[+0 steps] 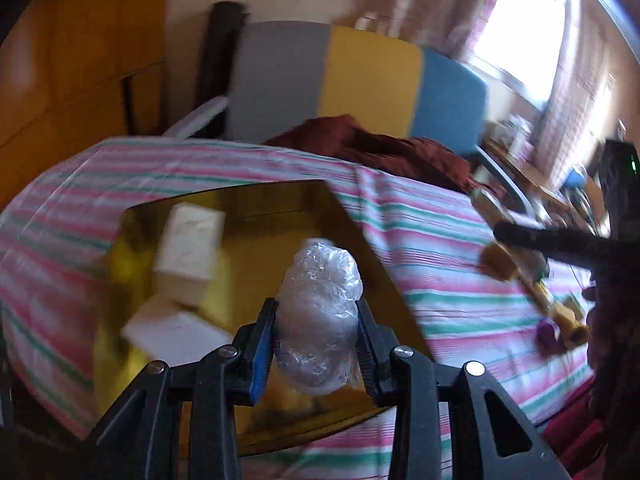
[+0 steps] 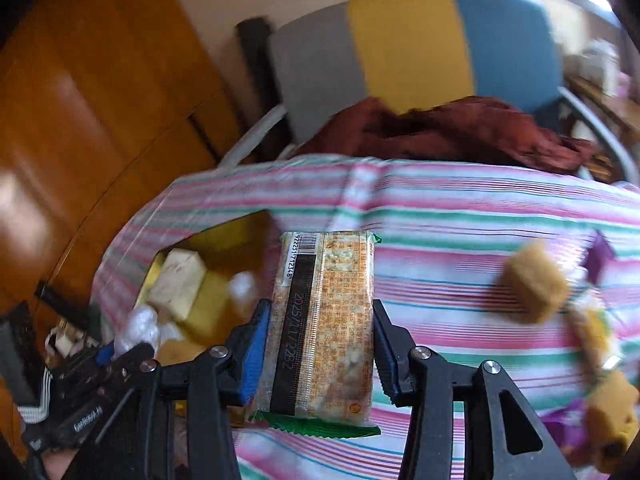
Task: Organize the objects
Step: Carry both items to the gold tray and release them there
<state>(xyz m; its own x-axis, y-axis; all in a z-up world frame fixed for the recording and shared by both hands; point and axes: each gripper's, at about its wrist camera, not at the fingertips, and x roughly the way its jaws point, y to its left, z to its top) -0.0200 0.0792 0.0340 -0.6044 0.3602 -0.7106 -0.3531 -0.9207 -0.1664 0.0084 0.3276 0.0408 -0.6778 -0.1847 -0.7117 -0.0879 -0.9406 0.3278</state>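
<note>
My left gripper point(image 1: 318, 320) is shut on a crumpled clear plastic bag point(image 1: 320, 312) and holds it over an open yellow cardboard box point(image 1: 360, 240) that holds two white packets point(image 1: 190, 244). My right gripper point(image 2: 318, 320) is shut on a wrapped cracker packet point(image 2: 324, 328) with a green edge and barcode, held above the striped cloth, right of the box point(image 2: 212, 304). The left gripper with its bag shows at the lower left of the right wrist view point(image 2: 120, 344).
The striped cloth point(image 1: 460, 240) covers the surface. Small tan and purple wrapped snacks point(image 2: 534, 286) lie on it to the right. A dark red garment point(image 2: 460, 128) lies on a grey, yellow and blue chair point(image 2: 408, 40) behind. A wooden cabinet point(image 2: 80, 100) stands at left.
</note>
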